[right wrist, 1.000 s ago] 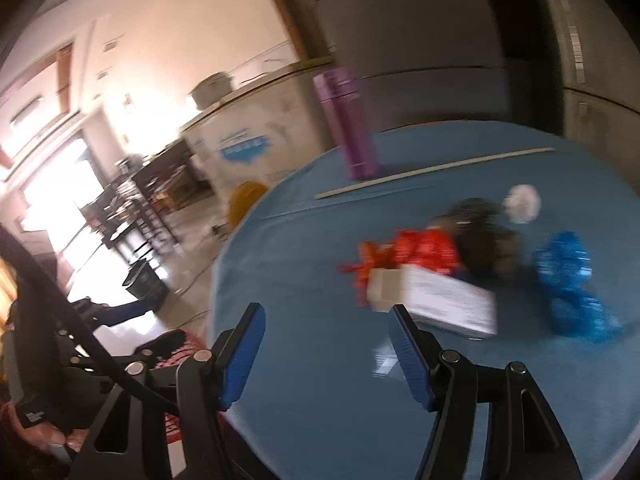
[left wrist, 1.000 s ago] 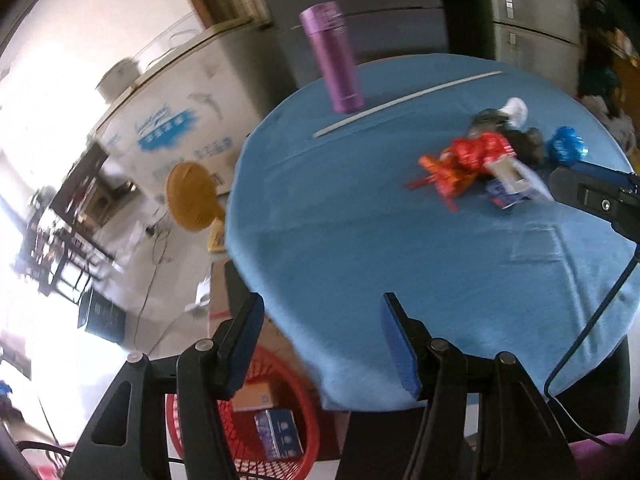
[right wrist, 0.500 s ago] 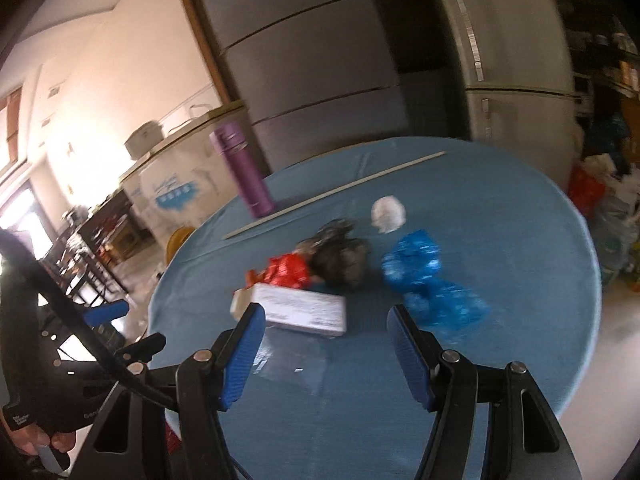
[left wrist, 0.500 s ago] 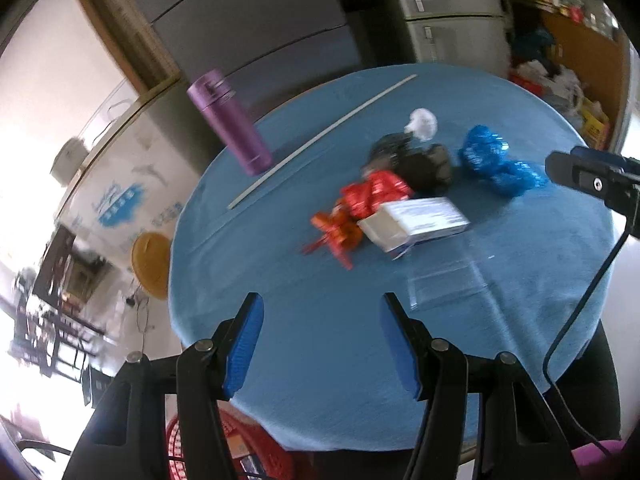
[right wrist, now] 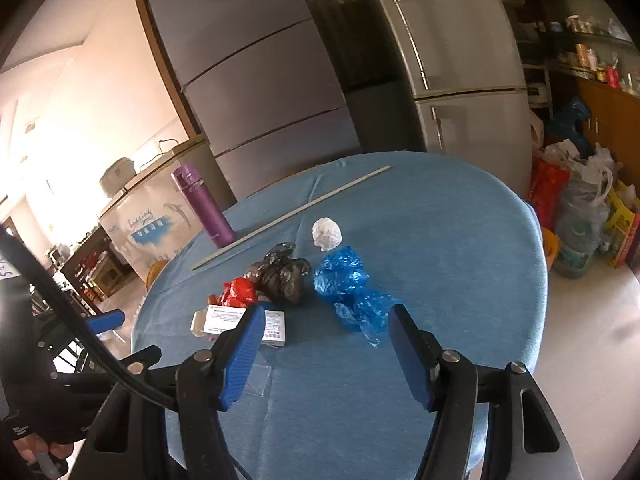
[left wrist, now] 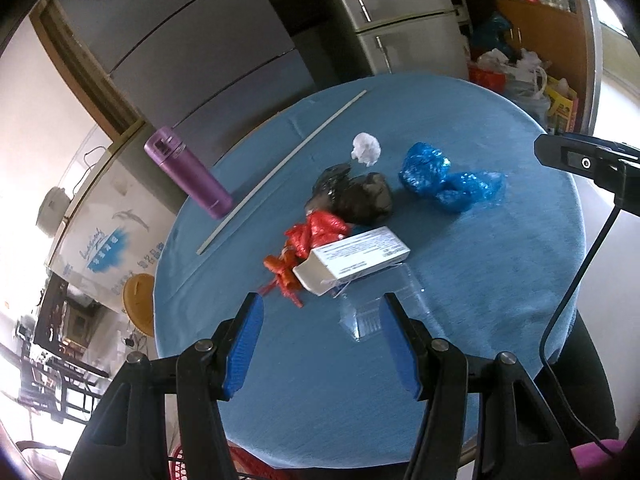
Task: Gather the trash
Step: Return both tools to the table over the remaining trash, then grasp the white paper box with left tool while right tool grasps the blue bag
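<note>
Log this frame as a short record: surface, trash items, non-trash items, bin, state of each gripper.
surface: round table with blue cloth
trash: white box, red wrapper, black bag, blue bag, white paper ball, clear plastic piece
non-trash: purple bottle, white rod
bin: red basket, at table edge, mostly hidden
left gripper: open, empty
right gripper: open, empty

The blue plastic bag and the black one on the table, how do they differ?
The blue plastic bag is see-through and glossy, stretched out in a long trail toward the table edge; the black plastic bag is opaque and bunched into a tight lump. The blue plastic bag lies apart, while the black plastic bag touches the red bag. Both are crumpled and rest on the blue tablecloth, with neither gripper holding them.
</note>
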`<state>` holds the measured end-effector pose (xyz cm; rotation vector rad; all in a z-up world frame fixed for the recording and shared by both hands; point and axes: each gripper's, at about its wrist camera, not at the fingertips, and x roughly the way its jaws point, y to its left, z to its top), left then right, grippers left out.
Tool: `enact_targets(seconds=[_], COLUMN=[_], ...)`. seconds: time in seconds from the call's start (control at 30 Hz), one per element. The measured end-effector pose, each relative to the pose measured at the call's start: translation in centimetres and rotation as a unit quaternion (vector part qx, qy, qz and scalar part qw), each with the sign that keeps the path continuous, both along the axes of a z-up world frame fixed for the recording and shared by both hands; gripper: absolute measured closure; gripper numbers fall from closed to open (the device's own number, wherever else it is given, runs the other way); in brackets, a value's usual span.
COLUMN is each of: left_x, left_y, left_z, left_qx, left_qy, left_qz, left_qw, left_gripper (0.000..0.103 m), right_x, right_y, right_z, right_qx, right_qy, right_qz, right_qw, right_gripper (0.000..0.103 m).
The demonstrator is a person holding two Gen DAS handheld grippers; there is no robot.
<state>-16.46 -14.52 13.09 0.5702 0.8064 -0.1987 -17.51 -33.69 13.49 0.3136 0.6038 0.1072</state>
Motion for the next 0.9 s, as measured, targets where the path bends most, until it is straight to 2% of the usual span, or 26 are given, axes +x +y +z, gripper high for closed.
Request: enact_targets(seconds=[0.33, 0.47, 0.6, 0.73, 0.83, 0.9], left_x=[-0.3, 0.4, 1.9, 3.8, 4.6, 5.1], left_y=[-0.7, 0.3, 3.5, 8.8, 11.5, 12.4], left_z=[0.1, -0.5, -1.7, -3.2, -4.1, -4.4], left_qx=[0.0, -0.025, -0.053, -0.086, -0.114, -0.143], left_qy=[0.006, 0.035, 0.077, 0.116, 0.14, 0.159], left_qz=[-0.009, -0.003, 0.04, 0.114, 0.152, 0.159], left_qw=[0.9999, 0.9991, 0.9948, 0.983, 0.9717, 0.9637], left_gripper=[0.042, 0.035, 0.035, 0.035, 0.035, 0.035], right_x=[-0.4, 0.2, 1.5, 3.1, 4.2, 5.3], right_y=[-0.9, -1.4, -2.0, -1.4, -0.5, -0.3], right_z=[-0.2, -1.0, -2.6, -4.6, -5.9, -6.8], right_qx=[0.004, 0.008, 0.024, 0.053, 0.06, 0.072], right_qy=[0.003, 0.017, 0.049, 0.084, 0.102, 0.117], right_qz=[-0.011, -0.015, -0.015, 0.01, 0.018, 0.021], right_qw=[1.0, 1.0, 0.998, 0.995, 0.993, 0.99], right_gripper=[0.035, 0.035, 0.035, 0.035, 0.035, 0.035])
